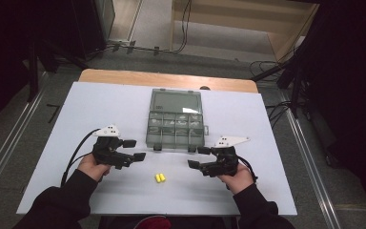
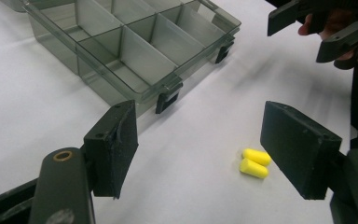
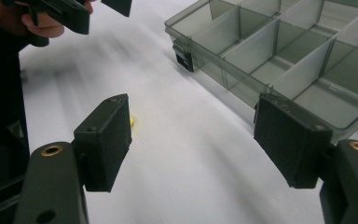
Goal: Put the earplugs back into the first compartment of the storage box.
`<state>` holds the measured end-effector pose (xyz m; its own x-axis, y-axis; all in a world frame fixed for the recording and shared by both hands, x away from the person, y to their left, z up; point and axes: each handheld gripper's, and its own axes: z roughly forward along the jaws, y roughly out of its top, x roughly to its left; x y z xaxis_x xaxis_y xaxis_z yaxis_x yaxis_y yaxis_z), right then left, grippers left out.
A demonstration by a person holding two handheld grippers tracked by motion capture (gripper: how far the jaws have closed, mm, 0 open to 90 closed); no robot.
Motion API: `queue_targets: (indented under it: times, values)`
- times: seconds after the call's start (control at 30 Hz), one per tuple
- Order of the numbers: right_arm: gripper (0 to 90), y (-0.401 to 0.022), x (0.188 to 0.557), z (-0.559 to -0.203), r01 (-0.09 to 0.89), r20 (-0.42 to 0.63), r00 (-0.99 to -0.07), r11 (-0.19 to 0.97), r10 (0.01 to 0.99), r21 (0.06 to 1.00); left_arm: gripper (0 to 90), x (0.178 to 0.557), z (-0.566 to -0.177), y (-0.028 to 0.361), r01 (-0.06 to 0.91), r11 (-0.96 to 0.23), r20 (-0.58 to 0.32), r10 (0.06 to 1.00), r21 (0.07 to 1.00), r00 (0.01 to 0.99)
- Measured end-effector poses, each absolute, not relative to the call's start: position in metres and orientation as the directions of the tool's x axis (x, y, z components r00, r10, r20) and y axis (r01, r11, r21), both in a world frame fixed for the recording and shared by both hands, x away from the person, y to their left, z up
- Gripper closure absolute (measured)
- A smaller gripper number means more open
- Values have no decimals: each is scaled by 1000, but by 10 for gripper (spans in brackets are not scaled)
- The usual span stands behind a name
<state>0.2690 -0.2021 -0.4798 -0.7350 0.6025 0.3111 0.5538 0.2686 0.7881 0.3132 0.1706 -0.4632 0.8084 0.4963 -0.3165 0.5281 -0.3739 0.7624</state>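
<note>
1. Left gripper (image 1: 134,150): jaws spread wide, nothing between them.
2. Right gripper (image 1: 198,157): likewise spread, grasping nothing.
3. Two yellow earplugs (image 1: 160,178): lying together on white table (image 1: 100,109), between both grippers, near open compartment box (image 1: 175,125).

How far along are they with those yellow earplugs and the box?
Done: the box lies open on the table. In hand: nothing; the left gripper and right gripper are open, flanking the earplugs. Left: picking the earplugs up; the compartments nearest the grippers look empty.
</note>
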Motion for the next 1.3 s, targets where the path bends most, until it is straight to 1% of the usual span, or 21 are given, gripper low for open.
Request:
queue_targets:
  times: [0.53,0.87,0.97,1.3]
  values:
    - [259,-189,257,-482,555,308,-753,311,581,771,275,288,-469,184,525,-398,-310,489,752,815]
    - [260,-178,260,-483,557,309,-761,332,570,761,274,283,-471,191,536,-405,-309,503,741,807]
    - [257,-173,260,-483,547,297,-775,354,558,759,275,280,-471,193,534,-416,-299,509,736,807]
    - [252,-156,265,-484,538,298,-794,385,529,750,274,275,-473,203,564,-392,-327,525,727,786]
